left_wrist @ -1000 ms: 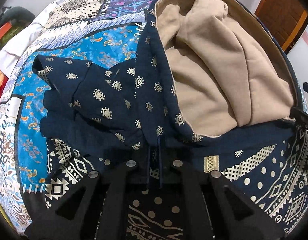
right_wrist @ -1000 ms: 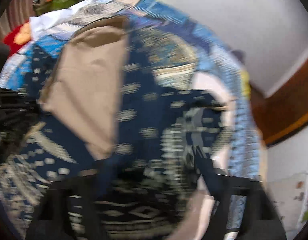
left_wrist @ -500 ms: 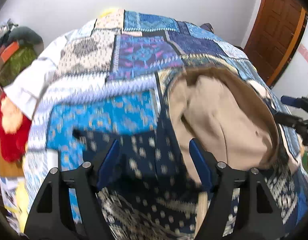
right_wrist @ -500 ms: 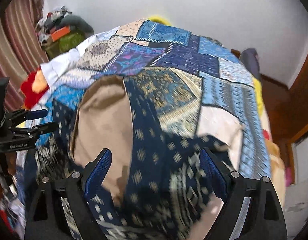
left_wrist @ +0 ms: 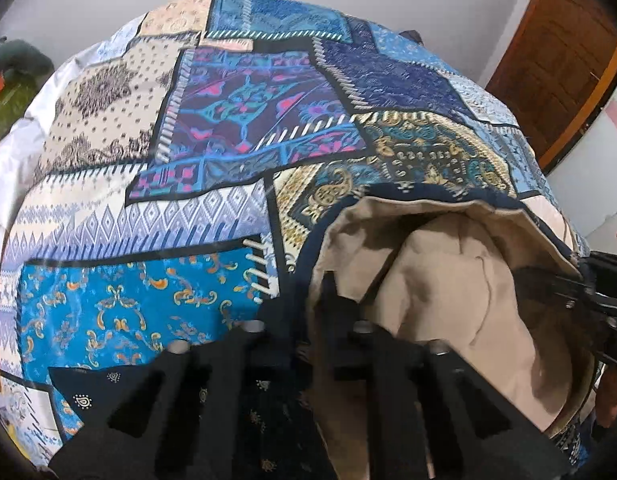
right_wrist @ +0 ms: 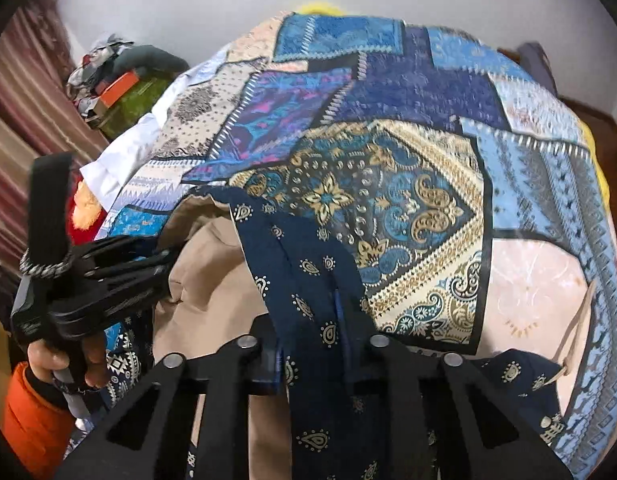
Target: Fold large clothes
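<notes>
Garment (left_wrist: pixel 440 292): one navy piece printed with small gold paisley marks; beige lining faces up where the cloth is turned over; a band of white geometric print shows near the lower edge in the right wrist view.
Garment position: on the bed, over the patchwork bedspread (left_wrist: pixel 156 184), with its near edge lifted off the bed between the two grippers.
Garment shape: the navy edge arches over the beige lining, forming an open pocket; a navy strip (right_wrist: pixel 308 280) hangs across the right wrist view.
Left gripper (left_wrist: pixel 308 292): fingers clenched on the navy edge beside the lining.
Right gripper (right_wrist: pixel 308 336): jaws closing, the navy strip pinched between them.
Hand (right_wrist: pixel 64 360): one, wrapped around the left gripper's handle; an orange sleeve (right_wrist: pixel 32 412) shows below it.
Count: one garment, two grippers, one bedspread.
Bedside pile (right_wrist: pixel 116 80): mixed items by the striped curtain (right_wrist: pixel 16 92); contents too small to tell.
Door (left_wrist: pixel 560 52): one, brown wood, at the upper right.
</notes>
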{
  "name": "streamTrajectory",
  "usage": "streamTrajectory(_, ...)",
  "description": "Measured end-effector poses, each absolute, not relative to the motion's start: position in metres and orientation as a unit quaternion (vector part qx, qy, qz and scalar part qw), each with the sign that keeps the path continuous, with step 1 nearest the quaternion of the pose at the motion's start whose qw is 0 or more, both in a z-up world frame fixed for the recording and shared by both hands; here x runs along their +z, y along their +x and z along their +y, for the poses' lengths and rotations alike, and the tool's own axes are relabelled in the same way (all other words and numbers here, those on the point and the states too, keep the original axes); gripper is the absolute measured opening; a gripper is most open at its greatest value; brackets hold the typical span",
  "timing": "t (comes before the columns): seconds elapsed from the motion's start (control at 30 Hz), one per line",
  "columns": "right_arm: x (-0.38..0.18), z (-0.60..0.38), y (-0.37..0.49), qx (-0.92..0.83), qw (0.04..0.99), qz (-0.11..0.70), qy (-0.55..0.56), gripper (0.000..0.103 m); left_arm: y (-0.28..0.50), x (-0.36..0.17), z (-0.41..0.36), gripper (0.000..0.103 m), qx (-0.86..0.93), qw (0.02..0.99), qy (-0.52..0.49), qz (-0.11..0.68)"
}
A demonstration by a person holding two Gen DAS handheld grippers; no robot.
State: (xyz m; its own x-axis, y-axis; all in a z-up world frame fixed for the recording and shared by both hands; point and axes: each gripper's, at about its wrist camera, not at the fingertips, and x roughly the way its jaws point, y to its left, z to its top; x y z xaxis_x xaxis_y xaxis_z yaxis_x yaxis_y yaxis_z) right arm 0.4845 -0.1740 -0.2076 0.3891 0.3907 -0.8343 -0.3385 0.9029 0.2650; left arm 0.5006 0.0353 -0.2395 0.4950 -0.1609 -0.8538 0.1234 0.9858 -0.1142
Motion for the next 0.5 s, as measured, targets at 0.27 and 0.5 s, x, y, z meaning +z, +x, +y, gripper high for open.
streamTrajectory(0.27,-0.155,-0.176,0.423,0.253,0.854,0.455,0.018,0.010,0.427,-0.166,0.034,0.007,-0.102,0.904,0.026,0.415)
streamTrajectory(0.5,-0.121,-0.175,0.344,0.287,0.851,0.439,0.008,0.010,0.336,-0.134,0.035,0.007,-0.111,0.911,0.065,0.391)
